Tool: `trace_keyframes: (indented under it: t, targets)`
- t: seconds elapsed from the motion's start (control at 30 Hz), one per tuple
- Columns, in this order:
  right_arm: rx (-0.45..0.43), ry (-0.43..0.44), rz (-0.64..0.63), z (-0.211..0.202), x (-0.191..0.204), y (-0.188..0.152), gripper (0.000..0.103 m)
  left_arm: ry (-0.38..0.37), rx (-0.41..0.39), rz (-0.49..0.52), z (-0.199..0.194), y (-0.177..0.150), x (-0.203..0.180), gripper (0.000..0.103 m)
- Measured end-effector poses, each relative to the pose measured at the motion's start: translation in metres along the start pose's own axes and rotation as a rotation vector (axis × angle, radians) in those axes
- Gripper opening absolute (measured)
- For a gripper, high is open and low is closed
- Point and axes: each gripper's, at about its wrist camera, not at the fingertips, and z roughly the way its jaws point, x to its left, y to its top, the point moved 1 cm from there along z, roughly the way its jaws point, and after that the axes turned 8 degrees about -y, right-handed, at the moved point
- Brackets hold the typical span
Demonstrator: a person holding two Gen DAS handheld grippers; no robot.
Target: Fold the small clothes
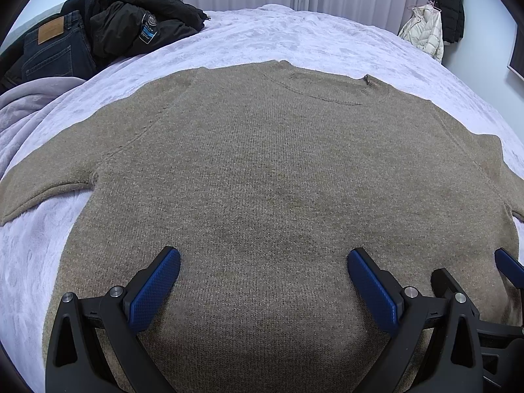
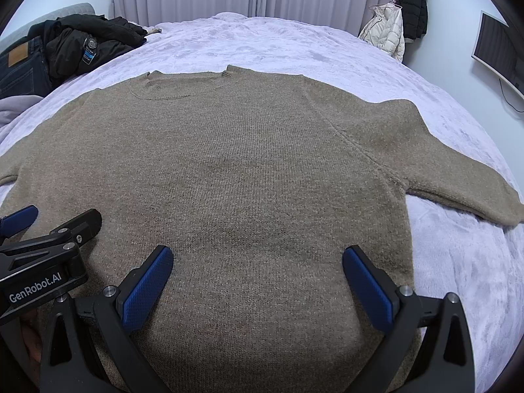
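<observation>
- Left wrist view: our left gripper (image 1: 263, 281) hangs over the hem end of the sweater (image 1: 262, 163), fingers spread wide, holding nothing.
- Sweater lies flat on the bed (image 1: 294, 32), long axis running straight ahead to the collar, sleeves out sideways.
- Right gripper (image 2: 257, 280) just beside, equally wide and empty; we judge each nearer its own sleeve.

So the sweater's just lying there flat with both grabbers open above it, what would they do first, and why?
Probably bring the left gripper out to the sleeve on its side and pinch it. The brown sweater lies flat and unfolded on the bed, both sleeves spread outward, and the right gripper is open too, holding nothing.
</observation>
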Motion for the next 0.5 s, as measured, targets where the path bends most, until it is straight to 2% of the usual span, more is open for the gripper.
trace_keyframes:
  t: [0.5]
  targets:
    - [0.029,-0.004,-0.017,0.0045,0.0029,0.0045,0.103,0.019,0.018,-0.001,0.001,0.0055,-0.0016,0.102]
